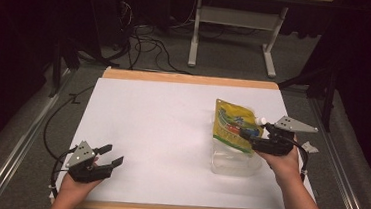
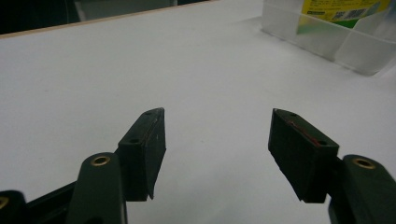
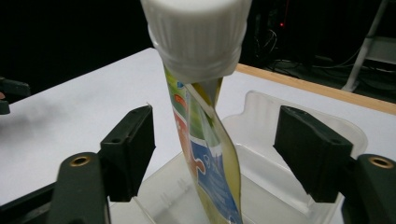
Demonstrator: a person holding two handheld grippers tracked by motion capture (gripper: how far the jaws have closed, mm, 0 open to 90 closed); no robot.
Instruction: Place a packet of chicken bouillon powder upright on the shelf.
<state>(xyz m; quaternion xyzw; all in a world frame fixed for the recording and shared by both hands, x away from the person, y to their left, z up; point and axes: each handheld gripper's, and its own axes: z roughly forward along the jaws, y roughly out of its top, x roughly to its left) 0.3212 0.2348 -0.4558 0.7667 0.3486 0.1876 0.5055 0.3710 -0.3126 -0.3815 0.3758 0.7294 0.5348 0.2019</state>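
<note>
Pouch (image 3: 208, 154) upright in clear tub (image 3: 299, 126) on desk (image 1: 161, 127), right side. Right gripper (image 3: 212, 149) spread, pouch between jaws, untouched. Left gripper (image 2: 217, 149) spread, empty, well apart at near-left.

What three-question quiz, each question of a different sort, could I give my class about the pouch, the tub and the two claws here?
1. True or false: the right claw is clamped shut on the yellow pouch.
2. Where does the pouch stand? A) flat on the white table B) in the clear plastic tub C) in the left claw
3. Fill in: the pouch's screw cap is coloured ____.

Key
1. False: its pads stand apart on either side of the pouch without pressing it.
2. B: its lower end sits inside the tub, upright.
3. White.

The left claw is open over the bare white table, away from the tub.
</note>
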